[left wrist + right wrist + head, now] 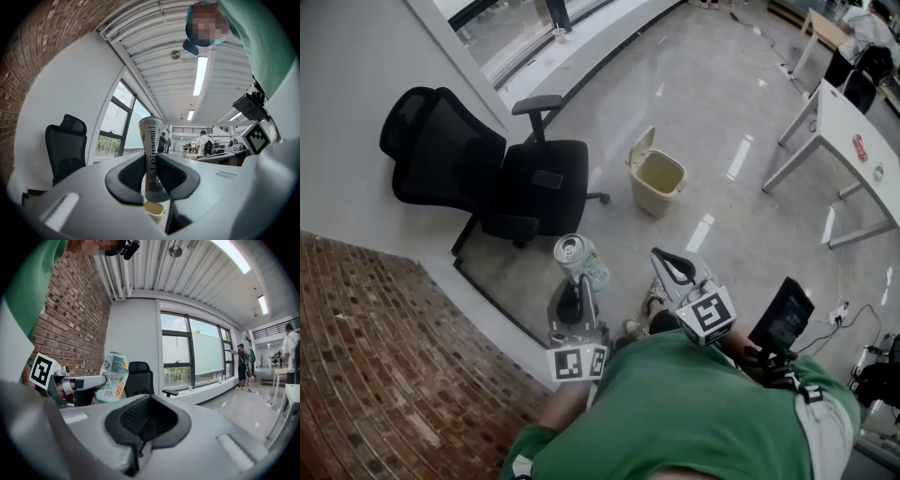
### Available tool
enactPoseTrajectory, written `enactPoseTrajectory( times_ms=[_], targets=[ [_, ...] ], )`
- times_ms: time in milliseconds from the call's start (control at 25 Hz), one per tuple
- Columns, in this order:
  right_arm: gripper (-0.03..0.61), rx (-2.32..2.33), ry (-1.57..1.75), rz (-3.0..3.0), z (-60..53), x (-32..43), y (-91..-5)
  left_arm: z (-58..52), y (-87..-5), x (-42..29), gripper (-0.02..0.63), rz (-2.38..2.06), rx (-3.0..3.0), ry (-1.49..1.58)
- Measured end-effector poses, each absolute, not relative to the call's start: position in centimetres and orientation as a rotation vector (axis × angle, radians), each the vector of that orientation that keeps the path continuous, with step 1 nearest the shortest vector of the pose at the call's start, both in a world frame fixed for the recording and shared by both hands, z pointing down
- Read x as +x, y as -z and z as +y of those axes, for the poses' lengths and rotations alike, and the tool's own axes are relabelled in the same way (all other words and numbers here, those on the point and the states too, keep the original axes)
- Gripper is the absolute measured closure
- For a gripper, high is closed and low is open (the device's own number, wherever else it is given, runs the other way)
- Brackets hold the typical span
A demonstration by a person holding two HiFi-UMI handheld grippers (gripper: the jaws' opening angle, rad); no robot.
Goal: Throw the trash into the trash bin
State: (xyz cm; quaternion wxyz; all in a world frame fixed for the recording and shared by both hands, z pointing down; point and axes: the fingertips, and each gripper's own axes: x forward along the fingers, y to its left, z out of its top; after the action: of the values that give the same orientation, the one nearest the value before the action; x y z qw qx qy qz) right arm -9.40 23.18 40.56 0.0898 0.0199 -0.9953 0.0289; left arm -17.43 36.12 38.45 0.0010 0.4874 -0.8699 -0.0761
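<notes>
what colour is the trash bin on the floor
The trash bin is beige; it shows best in the head view.

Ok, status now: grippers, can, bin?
Left gripper shut on can. Right gripper shut, empty. Bin open ahead, chair beside it, not blocking.

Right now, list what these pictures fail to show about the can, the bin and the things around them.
Can label: left hand-held gripper pads cover its lower part in the left gripper view; too small in the head view.
Trash bin: the left gripper view shows only a sliver under the gripper body.
Red item on the white desk: too small in the head view.
</notes>
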Motion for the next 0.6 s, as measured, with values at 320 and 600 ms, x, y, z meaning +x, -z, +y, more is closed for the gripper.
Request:
enactPoseTrajectory(
  times_ms=[320,600],
  targets=[
    [0.575,0.182,-0.130,-2.986,15.6,-11.9,-40.3,27.8,-37.9,-20.8,0.540,-2.672,1.649,0.183],
    [0.575,0.349,-0.118,-2.997,7.8,-11.3,-40.4,19.1,-37.9,-21.3,0.540,-2.588,1.796,0.174]
  ],
)
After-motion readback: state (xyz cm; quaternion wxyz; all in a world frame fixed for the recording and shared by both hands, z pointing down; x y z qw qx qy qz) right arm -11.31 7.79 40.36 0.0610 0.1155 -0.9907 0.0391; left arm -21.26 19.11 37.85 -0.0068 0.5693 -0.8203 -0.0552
